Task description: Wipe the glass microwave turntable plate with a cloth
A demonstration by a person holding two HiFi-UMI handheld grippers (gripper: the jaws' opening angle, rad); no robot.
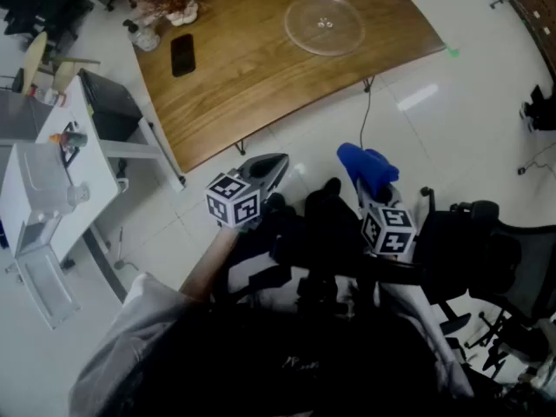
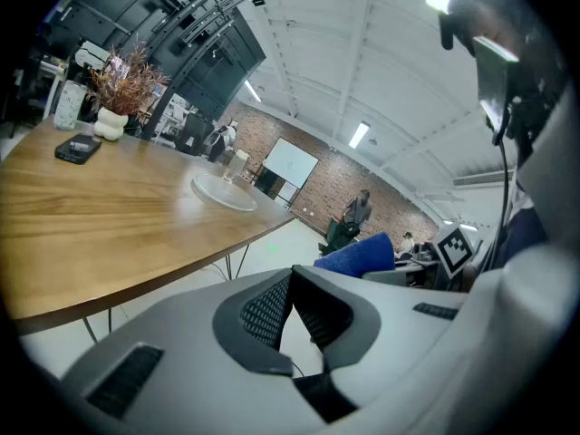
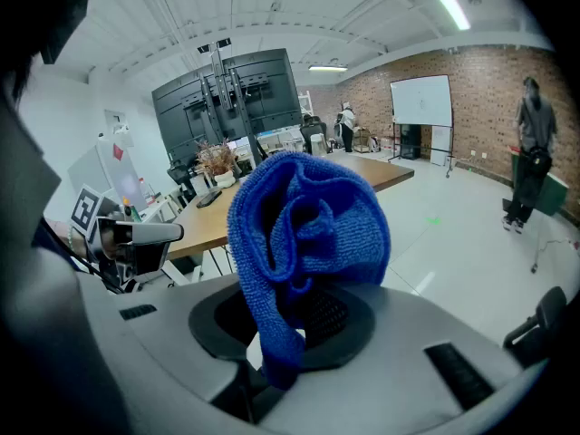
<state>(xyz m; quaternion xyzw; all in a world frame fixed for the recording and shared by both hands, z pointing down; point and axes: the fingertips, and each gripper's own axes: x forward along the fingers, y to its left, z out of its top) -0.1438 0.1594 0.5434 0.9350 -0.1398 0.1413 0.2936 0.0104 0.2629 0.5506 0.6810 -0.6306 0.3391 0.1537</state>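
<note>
Far from the round clear glass plate [image 1: 324, 24], right gripper [image 3: 292, 329] pinches just a fold of bunched blue cloth [image 3: 304, 234], which might slip mid-wipe; left gripper [image 2: 292, 308] is clenched empty.

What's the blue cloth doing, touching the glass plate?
Apart. The head view shows the blue cloth over the floor, with the glass plate away on the table.

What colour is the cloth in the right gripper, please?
Blue; the cloth shows best in the right gripper view.
</note>
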